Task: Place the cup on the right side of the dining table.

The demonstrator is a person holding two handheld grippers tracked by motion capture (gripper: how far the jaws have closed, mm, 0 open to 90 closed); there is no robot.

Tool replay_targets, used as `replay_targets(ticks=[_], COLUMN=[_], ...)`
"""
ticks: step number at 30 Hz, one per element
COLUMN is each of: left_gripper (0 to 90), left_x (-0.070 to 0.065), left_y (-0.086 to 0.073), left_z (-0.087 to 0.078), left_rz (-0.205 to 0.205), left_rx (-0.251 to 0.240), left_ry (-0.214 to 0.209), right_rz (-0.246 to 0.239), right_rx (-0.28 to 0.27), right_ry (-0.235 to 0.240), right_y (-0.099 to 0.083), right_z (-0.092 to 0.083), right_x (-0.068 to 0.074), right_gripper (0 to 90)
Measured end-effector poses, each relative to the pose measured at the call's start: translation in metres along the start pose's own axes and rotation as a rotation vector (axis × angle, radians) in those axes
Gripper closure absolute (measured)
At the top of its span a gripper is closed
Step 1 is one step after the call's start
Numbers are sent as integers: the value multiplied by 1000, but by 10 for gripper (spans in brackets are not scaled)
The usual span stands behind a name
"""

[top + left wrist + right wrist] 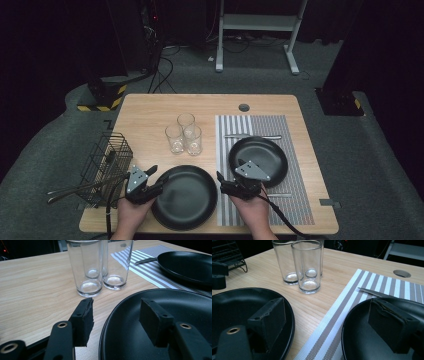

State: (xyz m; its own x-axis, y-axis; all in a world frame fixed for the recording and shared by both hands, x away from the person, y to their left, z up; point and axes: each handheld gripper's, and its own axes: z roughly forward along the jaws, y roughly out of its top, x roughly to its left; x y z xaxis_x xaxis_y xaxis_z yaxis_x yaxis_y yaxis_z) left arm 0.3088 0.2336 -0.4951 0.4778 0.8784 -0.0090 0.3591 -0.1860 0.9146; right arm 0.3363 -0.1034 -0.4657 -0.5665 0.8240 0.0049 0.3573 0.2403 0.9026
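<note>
High view: the left tongs [159, 182] stand open astride the left rim of the stacked black plates [187, 197] on the bare tabletop [145, 115], gripping nothing, placed for a rim grasp. The right tongs [226, 184] gape empty between that stack and the plate on the striped mat [262, 157], evidently already set at its place.

Two black plates [184, 197] [258, 160] are sitting on the table [150, 110], three glasses [183, 134] are standing together, one striped mat [267, 125] and one wire basket [106, 157] are lying there
</note>
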Motion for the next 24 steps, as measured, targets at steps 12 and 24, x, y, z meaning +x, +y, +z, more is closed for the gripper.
replay_targets(ticks=[12, 24], left_gripper=[445, 445], left_x=[2, 3], left_y=[1, 1], left_z=[-2, -3], left_rz=[-12, -15], left_rx=[-12, -17], left_ry=[-8, -13], right_rz=[-16, -22], right_rx=[-11, -10], right_ry=[15, 27], right_y=[16, 25], right_z=[12, 26], right_x=[4, 7], right_gripper=[146, 147])
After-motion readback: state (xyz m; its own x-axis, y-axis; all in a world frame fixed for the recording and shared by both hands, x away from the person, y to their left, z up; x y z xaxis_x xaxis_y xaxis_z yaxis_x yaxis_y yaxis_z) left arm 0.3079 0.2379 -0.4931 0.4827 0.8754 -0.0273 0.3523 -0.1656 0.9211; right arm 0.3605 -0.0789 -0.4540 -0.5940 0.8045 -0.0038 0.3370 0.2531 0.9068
